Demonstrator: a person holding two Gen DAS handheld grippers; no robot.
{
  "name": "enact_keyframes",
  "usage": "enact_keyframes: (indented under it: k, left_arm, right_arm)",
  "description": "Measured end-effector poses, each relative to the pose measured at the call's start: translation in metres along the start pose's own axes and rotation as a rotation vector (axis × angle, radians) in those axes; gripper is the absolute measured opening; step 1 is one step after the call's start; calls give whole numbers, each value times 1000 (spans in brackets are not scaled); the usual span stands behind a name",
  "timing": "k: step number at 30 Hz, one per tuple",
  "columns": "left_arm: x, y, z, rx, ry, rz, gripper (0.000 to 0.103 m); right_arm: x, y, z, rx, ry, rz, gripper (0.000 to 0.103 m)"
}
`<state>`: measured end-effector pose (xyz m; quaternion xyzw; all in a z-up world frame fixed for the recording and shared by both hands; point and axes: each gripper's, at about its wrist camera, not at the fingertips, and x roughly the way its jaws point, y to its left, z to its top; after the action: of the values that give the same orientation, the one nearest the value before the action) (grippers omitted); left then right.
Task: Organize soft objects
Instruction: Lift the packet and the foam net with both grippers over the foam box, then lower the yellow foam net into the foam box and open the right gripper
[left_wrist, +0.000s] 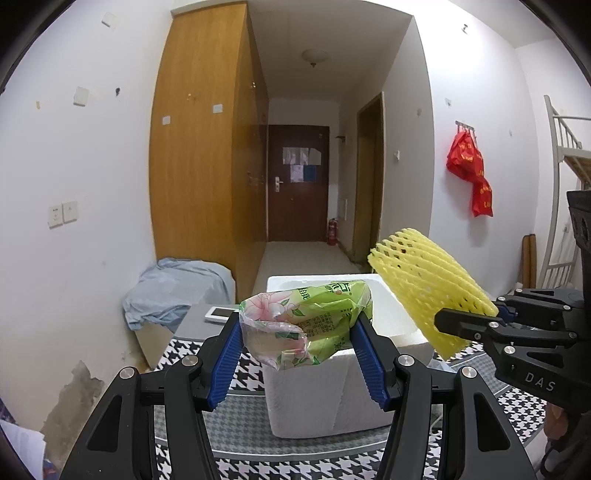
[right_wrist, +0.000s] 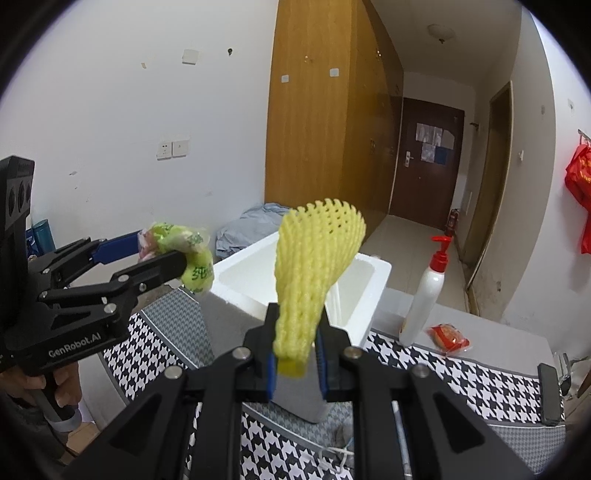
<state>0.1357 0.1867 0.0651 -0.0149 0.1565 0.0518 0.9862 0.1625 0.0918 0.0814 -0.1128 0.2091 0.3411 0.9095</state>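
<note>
My left gripper (left_wrist: 295, 332) is shut on a green floral tissue pack (left_wrist: 314, 317), held in the air just in front of the white foam box (left_wrist: 325, 398). My right gripper (right_wrist: 297, 354) is shut on a yellow foam fruit net (right_wrist: 314, 266), held upright over the near corner of the foam box (right_wrist: 369, 280). In the left wrist view the net (left_wrist: 424, 288) and the right gripper (left_wrist: 476, 321) are at the right of the box. In the right wrist view the left gripper (right_wrist: 162, 251) and tissue pack (right_wrist: 184, 247) are at the left.
The box stands on a table with a houndstooth cloth (right_wrist: 461, 373). A white pump bottle with a red top (right_wrist: 424, 295) and a small red packet (right_wrist: 447, 338) lie right of the box. A white phone (left_wrist: 221, 314) lies behind it. A blue cloth heap (left_wrist: 177, 291) sits by the wardrobe.
</note>
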Motion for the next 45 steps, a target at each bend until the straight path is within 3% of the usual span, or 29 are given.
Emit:
enact_keyframes:
  k: [15, 34, 45]
  left_arm:
    - [12, 0, 10, 5, -4, 1, 60]
    - [15, 12, 13, -11, 4, 95, 60]
    - [17, 11, 12, -22, 8, 117, 60]
  right_arm:
    - [17, -2, 13, -5, 16, 18, 21]
    - [54, -6, 28, -11, 47, 48, 21]
    - [70, -7, 34, -25, 76, 19, 21]
